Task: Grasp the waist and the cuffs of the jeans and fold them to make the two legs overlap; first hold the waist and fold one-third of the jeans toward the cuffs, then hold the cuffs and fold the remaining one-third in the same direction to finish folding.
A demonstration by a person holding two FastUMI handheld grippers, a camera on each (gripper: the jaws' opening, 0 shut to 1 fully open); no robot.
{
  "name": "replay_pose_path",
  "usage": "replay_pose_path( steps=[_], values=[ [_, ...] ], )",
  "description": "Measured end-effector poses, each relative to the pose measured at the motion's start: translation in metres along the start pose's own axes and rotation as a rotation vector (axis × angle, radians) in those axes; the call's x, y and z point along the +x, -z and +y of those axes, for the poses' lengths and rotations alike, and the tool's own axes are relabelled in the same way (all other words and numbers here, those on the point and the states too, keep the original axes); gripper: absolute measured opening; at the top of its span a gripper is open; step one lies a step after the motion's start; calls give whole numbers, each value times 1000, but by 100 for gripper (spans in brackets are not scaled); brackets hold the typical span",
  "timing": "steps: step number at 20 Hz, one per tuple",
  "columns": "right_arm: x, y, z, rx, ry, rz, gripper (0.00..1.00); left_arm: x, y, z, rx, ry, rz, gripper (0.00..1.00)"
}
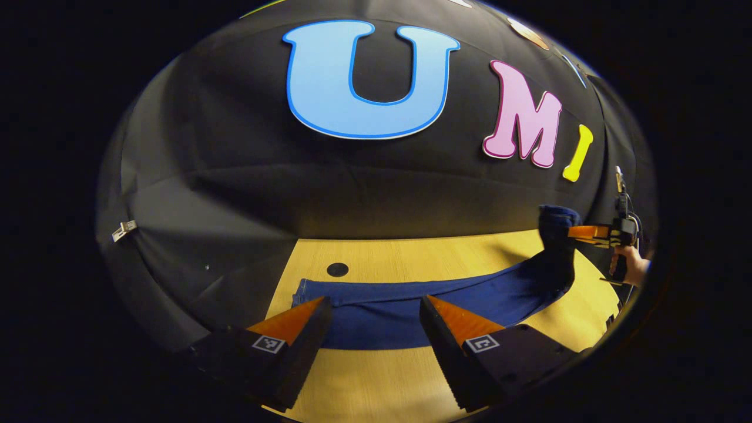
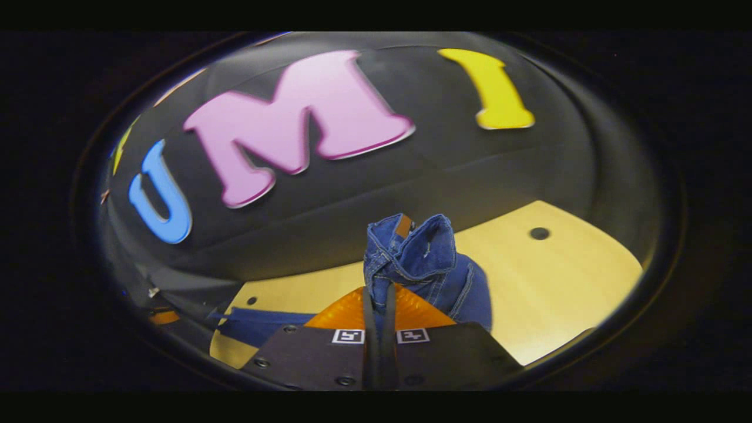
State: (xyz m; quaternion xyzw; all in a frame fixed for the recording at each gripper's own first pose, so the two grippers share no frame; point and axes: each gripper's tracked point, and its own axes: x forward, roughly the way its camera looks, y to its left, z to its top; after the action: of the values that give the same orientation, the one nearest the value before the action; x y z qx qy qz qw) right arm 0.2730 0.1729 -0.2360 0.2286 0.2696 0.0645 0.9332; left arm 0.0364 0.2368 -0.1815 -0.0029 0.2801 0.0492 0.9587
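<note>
Lifting the jeans' waist (image 2: 411,252) in the clamped right gripper (image 2: 379,305), left gripper (image 1: 373,308) wide apart over the legs (image 1: 399,305), both thirds unfolded.

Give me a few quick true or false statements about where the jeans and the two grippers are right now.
1. The right gripper is shut on the jeans. True.
2. The left gripper is shut on the jeans. False: its jaws stand open, holding nothing.
3. One end of the jeans is lifted off the table. True: it hangs from the right gripper.
4. The jeans are folded into a compact stack. False: most of their length lies stretched along the table.
5. The left gripper is over the floor. False: it is above the table, near the jeans.
</note>
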Motion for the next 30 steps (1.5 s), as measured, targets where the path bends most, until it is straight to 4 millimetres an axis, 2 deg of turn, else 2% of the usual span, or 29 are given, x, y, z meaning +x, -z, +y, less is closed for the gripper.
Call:
replay_pose_path(
  steps=[1, 2, 3, 4, 5, 6, 7, 8, 11, 12, 13, 16, 17, 18, 19, 23, 26, 28, 30],
  values=[
    [16, 28, 19, -54, -24, 50, 5, -6, 3, 1, -7, -7, 5, 95],
    [36, 55, 25, -83, -43, 116, 5, -13, 9, 2, -17, -9, 11, 95],
    [49, 88, 33, -99, -51, 179, 0, -18, 14, 2, -29, -13, 21, 95],
    [52, 113, 35, -116, -56, 232, 5, -23, 22, 3, -45, -15, 34, 95],
    [55, 129, 36, -144, -66, 267, 0, -26, 31, 5, -67, -20, 57, 94],
    [59, 137, 37, -179, -76, 288, 5, -27, 41, 9, -89, -27, 81, 95],
    [63, 150, 38, -211, -88, 303, 5, -27, 51, 13, -109, -33, 103, 95],
    [60, 152, 34, -229, -102, 317, 0, -25, 60, 18, -131, -45, 127, 95],
    [50, 156, 40, -195, -173, 380, 2, -9, 82, 33, -240, -79, 206, 97],
    [44, 159, 46, -165, -214, 410, 17, 0, 91, 39, -275, -95, 222, 94],
    [33, 155, 53, -153, -251, 425, 15, 9, 95, 45, -308, -105, 237, 96],
    [-6, 133, 59, -207, -351, 389, 65, 39, 99, 62, -396, -127, 254, 96],
    [-20, 127, 60, -206, -379, 378, 67, 46, 96, 66, -423, -132, 254, 96],
    [-36, 120, 58, -196, -396, 366, 77, 53, 94, 72, -445, -140, 254, 96],
    [-50, 114, 54, -182, -406, 355, 77, 60, 91, 80, -459, -157, 256, 96],
    [-92, 92, 4, -123, -358, 319, 77, 93, 101, 126, -537, -277, 308, 96],
    [-104, 84, -31, -77, -291, 308, 77, 108, 115, 149, -545, -355, 359, 96],
    [-106, 80, -39, -65, -266, 298, 77, 111, 133, 164, -518, -428, 421, 96],
    [-106, 76, -43, -62, -256, 295, 77, 118, 143, 164, -533, -445, 446, 96]
  ],
)
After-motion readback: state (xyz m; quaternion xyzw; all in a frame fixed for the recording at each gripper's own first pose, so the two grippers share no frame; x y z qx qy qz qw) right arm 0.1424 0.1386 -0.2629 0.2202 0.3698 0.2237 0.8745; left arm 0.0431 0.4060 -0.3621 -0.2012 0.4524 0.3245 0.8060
